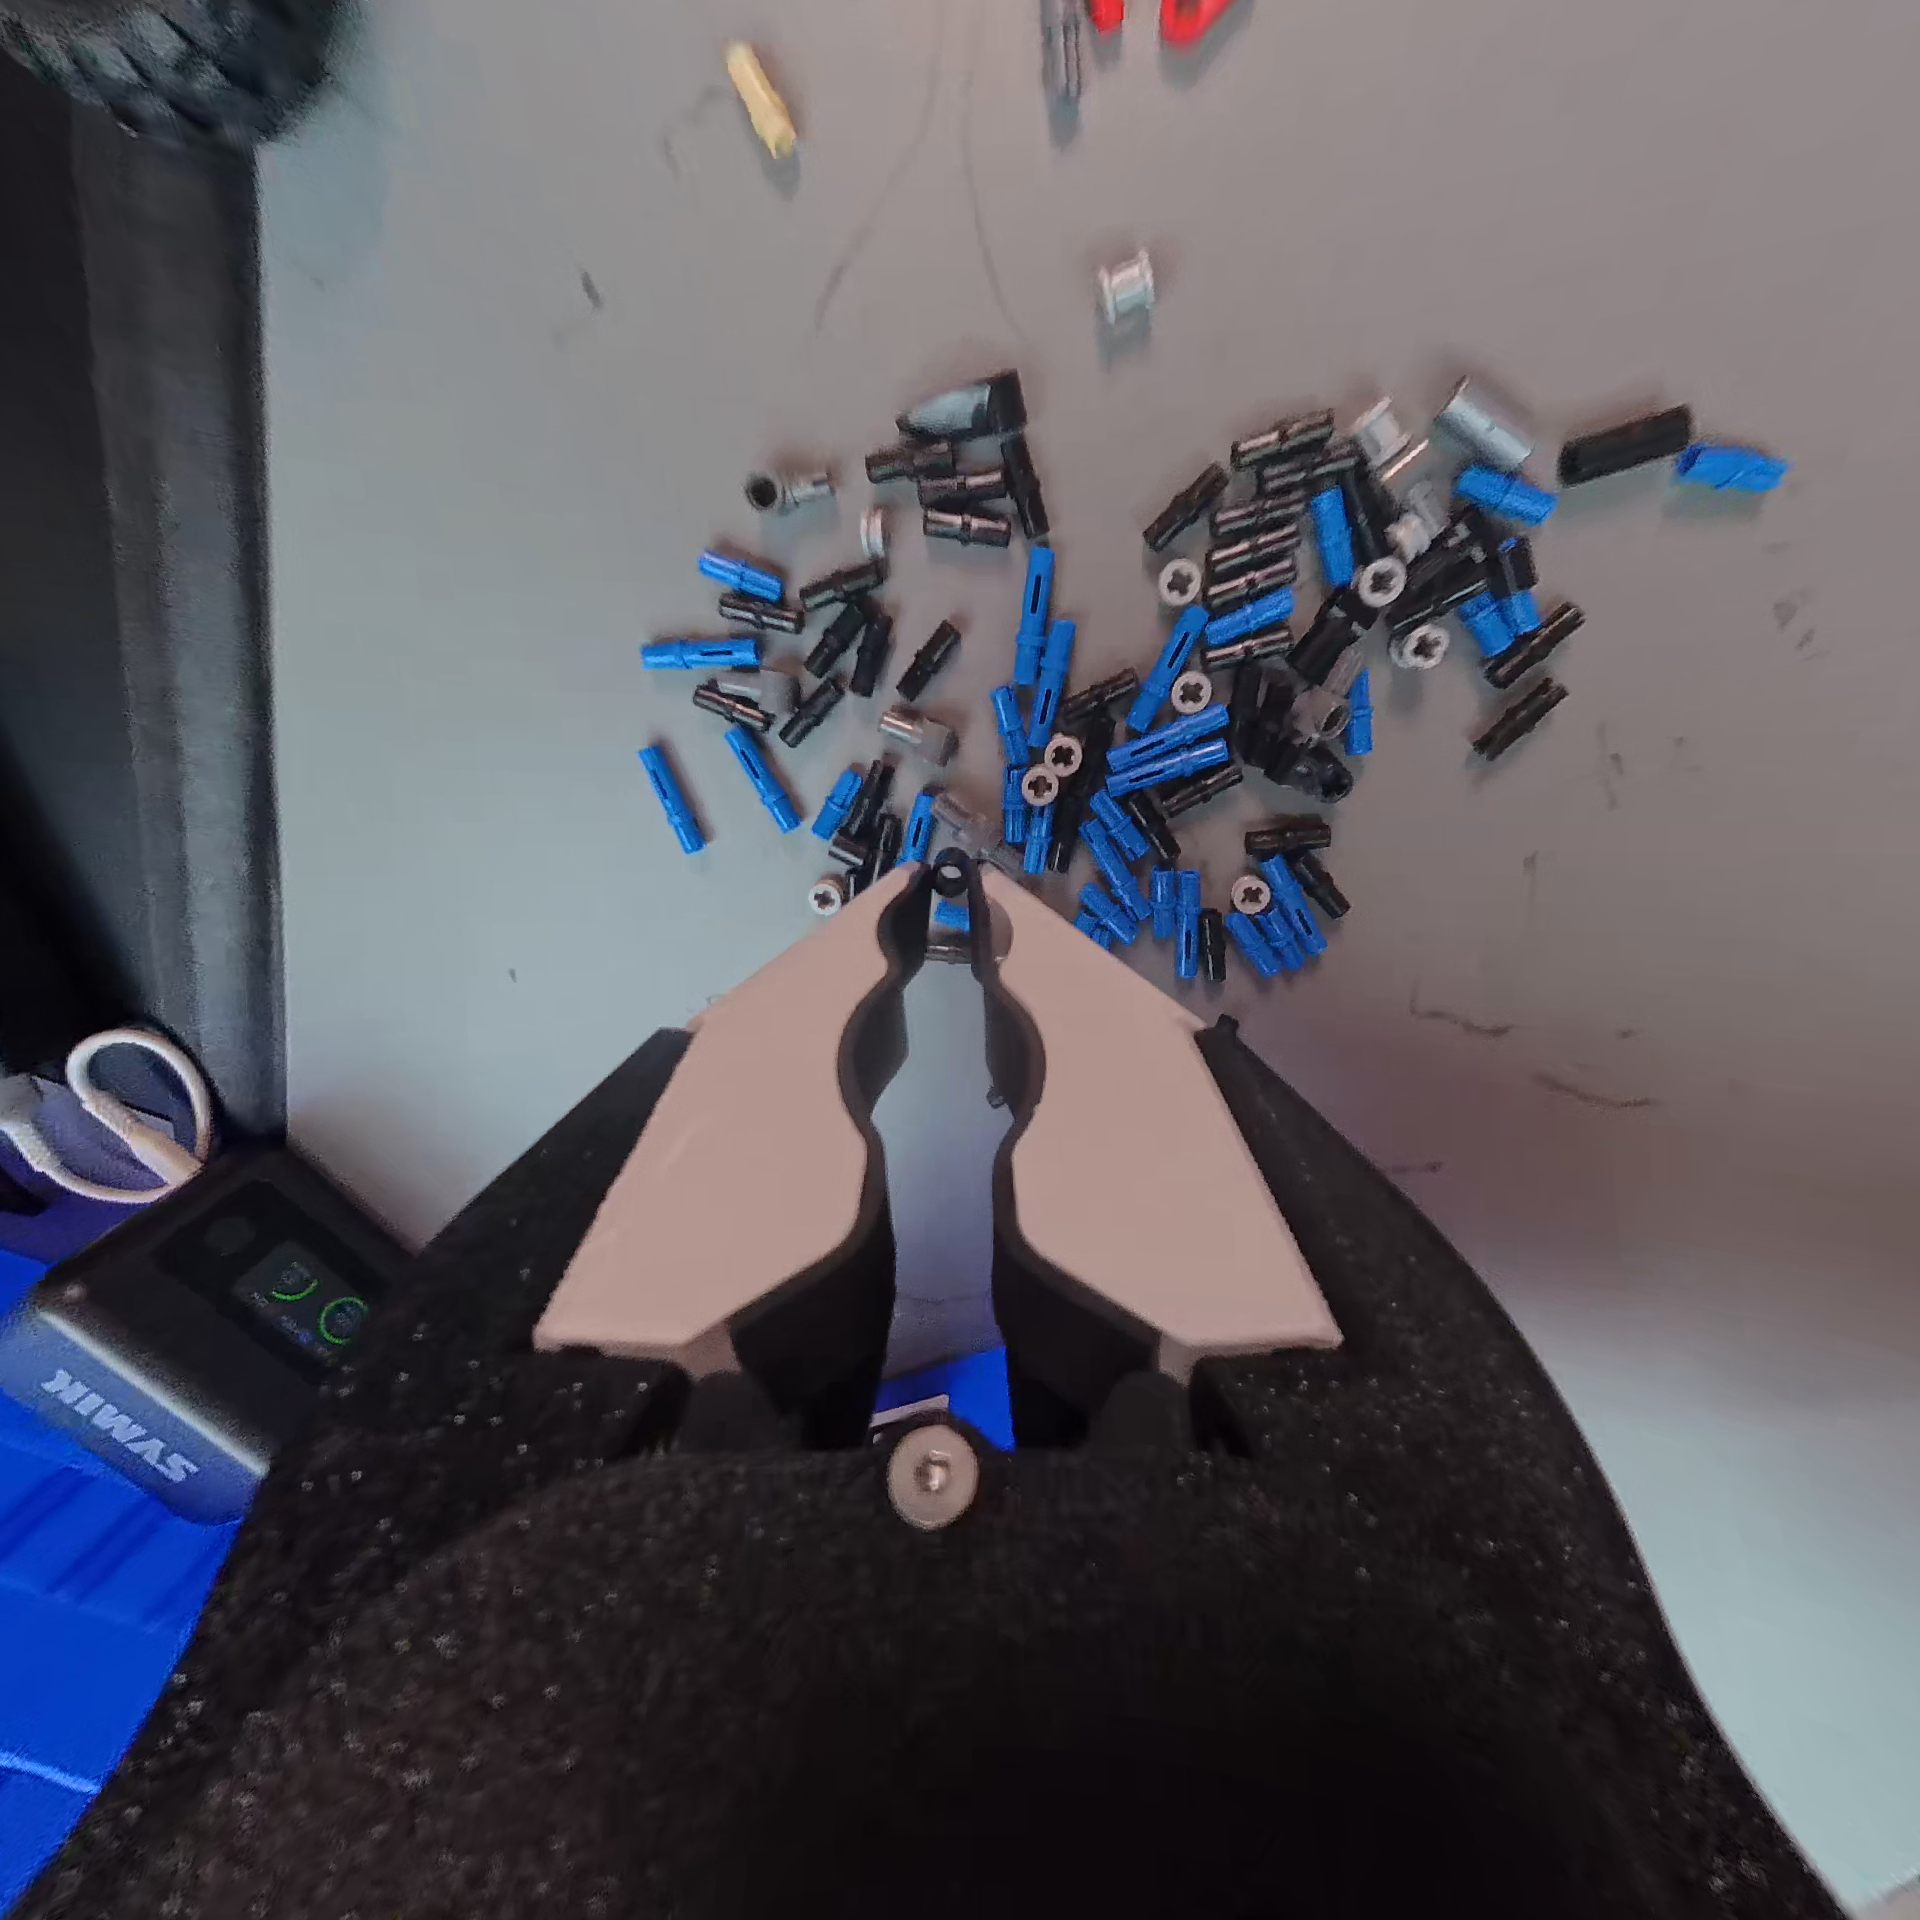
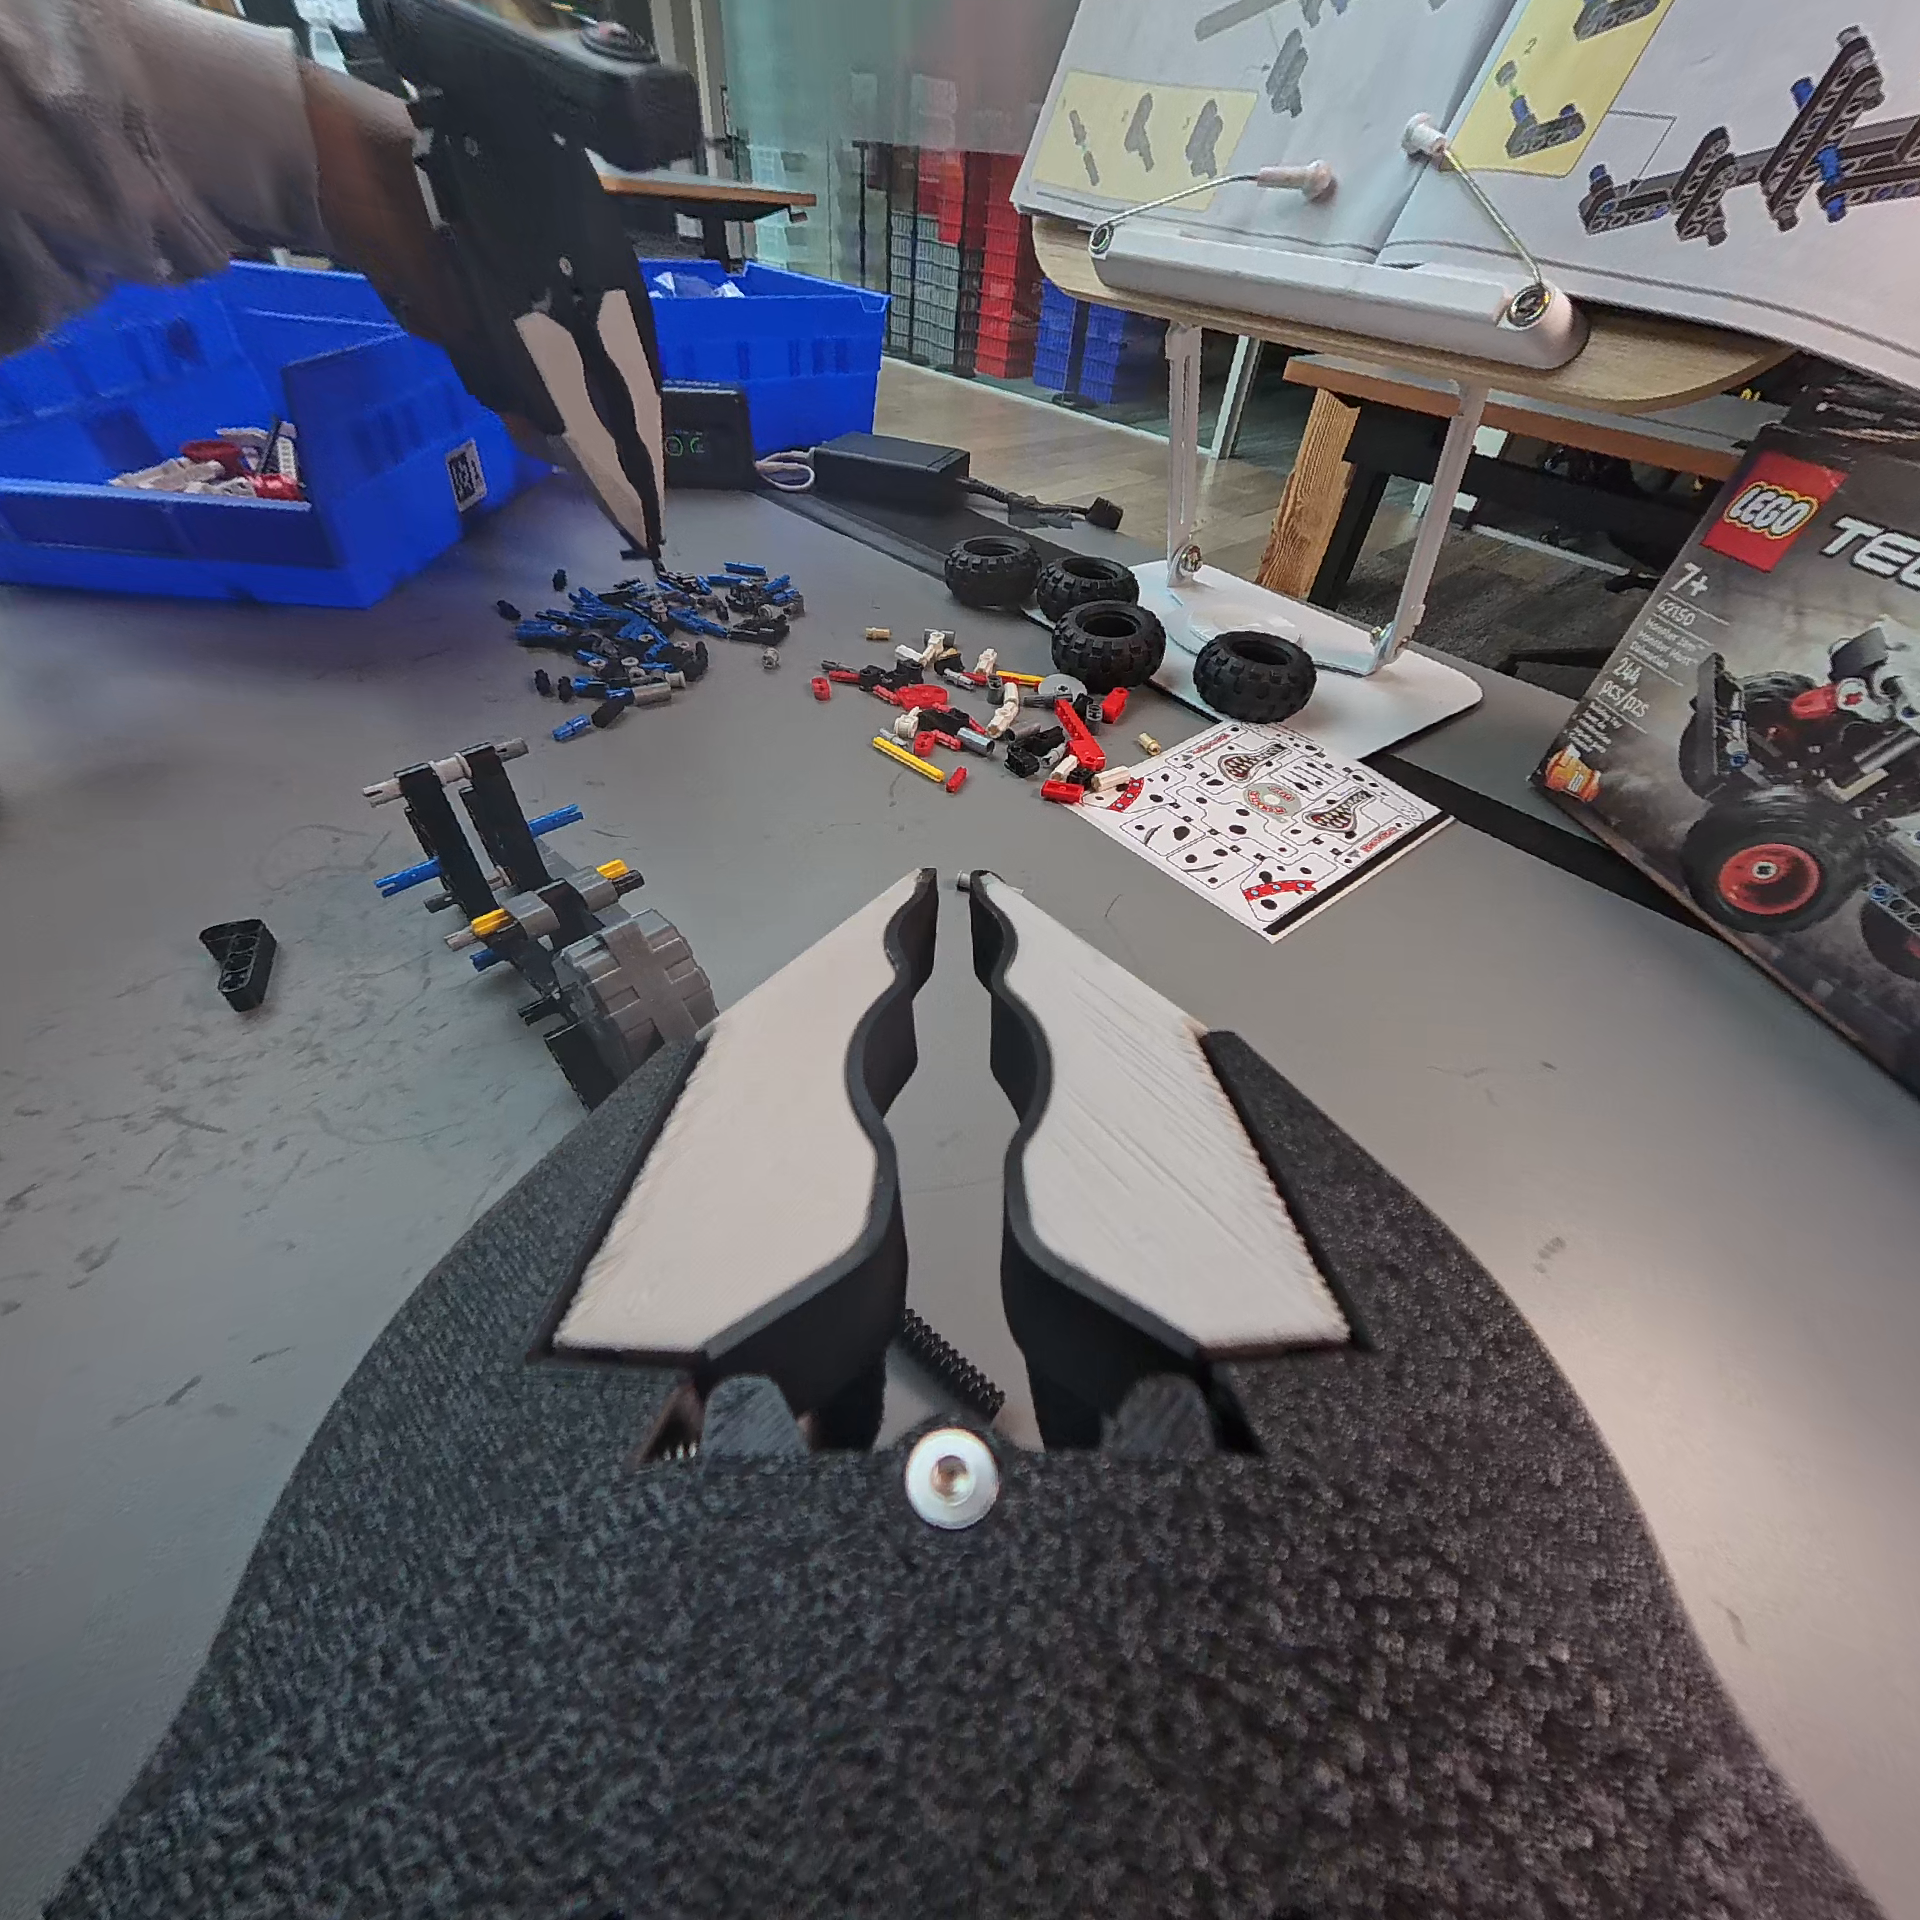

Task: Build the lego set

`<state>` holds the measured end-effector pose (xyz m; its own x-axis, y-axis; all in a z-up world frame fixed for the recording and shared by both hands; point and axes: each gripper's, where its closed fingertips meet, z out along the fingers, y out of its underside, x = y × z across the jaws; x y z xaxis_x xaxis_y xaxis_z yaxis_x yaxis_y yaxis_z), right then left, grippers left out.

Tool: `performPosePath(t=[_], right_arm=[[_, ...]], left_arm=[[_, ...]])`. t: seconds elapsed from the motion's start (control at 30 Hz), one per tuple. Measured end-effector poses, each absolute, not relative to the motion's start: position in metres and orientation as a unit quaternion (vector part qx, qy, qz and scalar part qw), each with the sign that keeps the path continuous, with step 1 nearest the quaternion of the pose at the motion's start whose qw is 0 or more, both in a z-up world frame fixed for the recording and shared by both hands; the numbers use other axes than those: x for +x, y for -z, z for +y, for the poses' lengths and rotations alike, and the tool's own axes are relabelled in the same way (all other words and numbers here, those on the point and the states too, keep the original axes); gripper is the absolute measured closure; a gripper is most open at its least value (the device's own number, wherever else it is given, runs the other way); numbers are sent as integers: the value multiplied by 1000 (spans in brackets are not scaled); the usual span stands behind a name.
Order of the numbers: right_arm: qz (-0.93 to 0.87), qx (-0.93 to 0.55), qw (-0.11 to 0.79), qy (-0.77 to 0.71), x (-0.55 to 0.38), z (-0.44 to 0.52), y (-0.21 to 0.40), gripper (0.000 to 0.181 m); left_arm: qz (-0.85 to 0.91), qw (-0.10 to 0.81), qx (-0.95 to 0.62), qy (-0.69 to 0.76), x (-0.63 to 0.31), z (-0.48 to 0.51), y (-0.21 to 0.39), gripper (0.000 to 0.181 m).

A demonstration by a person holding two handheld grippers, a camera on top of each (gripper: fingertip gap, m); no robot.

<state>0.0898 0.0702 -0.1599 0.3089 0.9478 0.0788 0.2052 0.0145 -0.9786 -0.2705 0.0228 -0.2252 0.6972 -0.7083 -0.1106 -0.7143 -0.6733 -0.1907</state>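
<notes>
The left gripper [image 1: 948, 878] is down at the near edge of the pile of pins [image 1: 1143, 675], a scatter of small blue, black and grey connectors on the grey table [image 1: 468, 520]. Its jaws are pinched around a single black pin [image 1: 949, 871], seen end-on, a little round ring held right between the tips. From the other side, that same gripper [image 2: 652, 556] comes down steeply from a person's sleeve [image 2: 125, 177], its tips touching the far side of the pile [image 2: 655, 634].

The right gripper [image 2: 954, 881] hangs over bare table nearer the middle, its jaws almost together with only a narrow slit between the tips and nothing in them.

To the left of it lies the half-built frame [image 2: 530, 894]: black beams with blue and yellow pins sticking out and a grey block at its near end. A loose black angled piece [image 2: 241, 961] sits just beyond it, apart.

Farther back, a second scatter of red, yellow, white and black parts [image 2: 977, 717] lies beside four black tyres [image 2: 1107, 639] and a sticker sheet [image 2: 1262, 821]. The instruction booklet [image 2: 1558, 125] is propped open on a white stand [image 2: 1340, 281], and the set's box [image 2: 1766, 748] leans at the right edge. Blue bins [image 2: 239, 457] stand along the far left, one holding more pieces.
</notes>
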Motion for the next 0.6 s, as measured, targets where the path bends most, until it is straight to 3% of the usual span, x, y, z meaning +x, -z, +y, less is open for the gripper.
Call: performPosePath(t=[0.03, 0.37, 0.6], right_arm=[[-474, -609, 532, -348, 90, 70, 160, 175], [-481, -604, 534, -345, 89, 68, 160, 176], [-478, -603, 541, -339, 91, 68, 159, 176]], left_arm=[[388, 136, -911, -3, -266, 25, 215, 171], [439, 455, -762, 143, -152, 4, 93, 171], [438, 544, -682, 217, -83, -37, 62, 171]])
